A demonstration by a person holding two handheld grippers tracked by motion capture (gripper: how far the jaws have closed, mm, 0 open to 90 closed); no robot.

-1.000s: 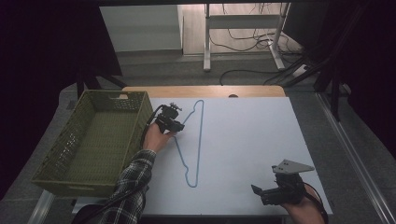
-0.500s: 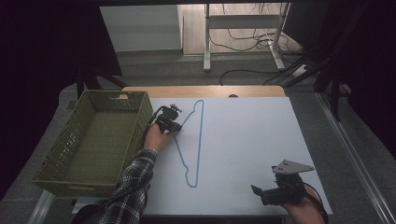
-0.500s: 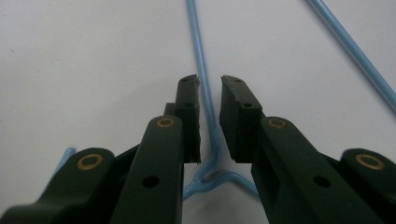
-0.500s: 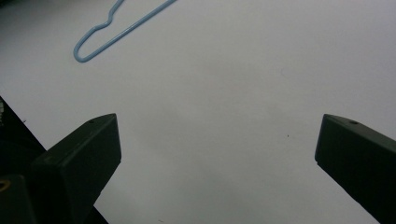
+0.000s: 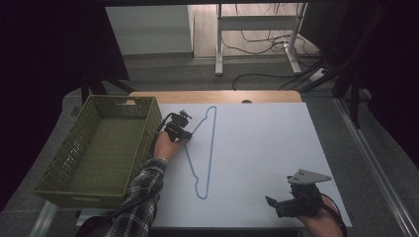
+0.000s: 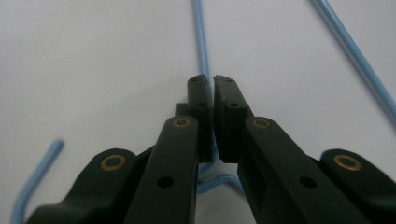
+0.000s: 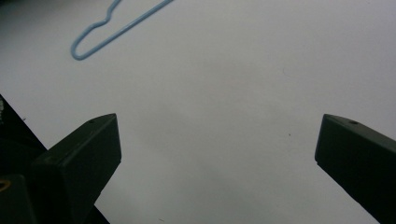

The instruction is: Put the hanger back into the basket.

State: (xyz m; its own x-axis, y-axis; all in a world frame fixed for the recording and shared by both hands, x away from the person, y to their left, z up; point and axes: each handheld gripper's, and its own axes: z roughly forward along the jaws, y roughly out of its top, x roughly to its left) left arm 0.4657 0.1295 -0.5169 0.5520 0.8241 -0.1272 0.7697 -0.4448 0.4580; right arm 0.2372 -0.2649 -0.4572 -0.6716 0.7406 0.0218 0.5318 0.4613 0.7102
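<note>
High view: the thin light-blue wire coat hanger (image 5: 207, 148) lies flat on the white table (image 5: 267, 148) beside the green plastic basket (image 5: 99, 148); the left gripper (image 5: 184, 139) pinches its near wire.

Left gripper view: jaws clenched on the wire; lift level, slowly.

Right gripper view: the right gripper (image 7: 219, 140) gapes, holding nothing.

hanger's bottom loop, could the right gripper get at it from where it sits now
Probably yes: the right gripper rests open near the table's front edge, and bare white tabletop lies between it and the blue hanger, whose near loop is unobstructed.
</note>
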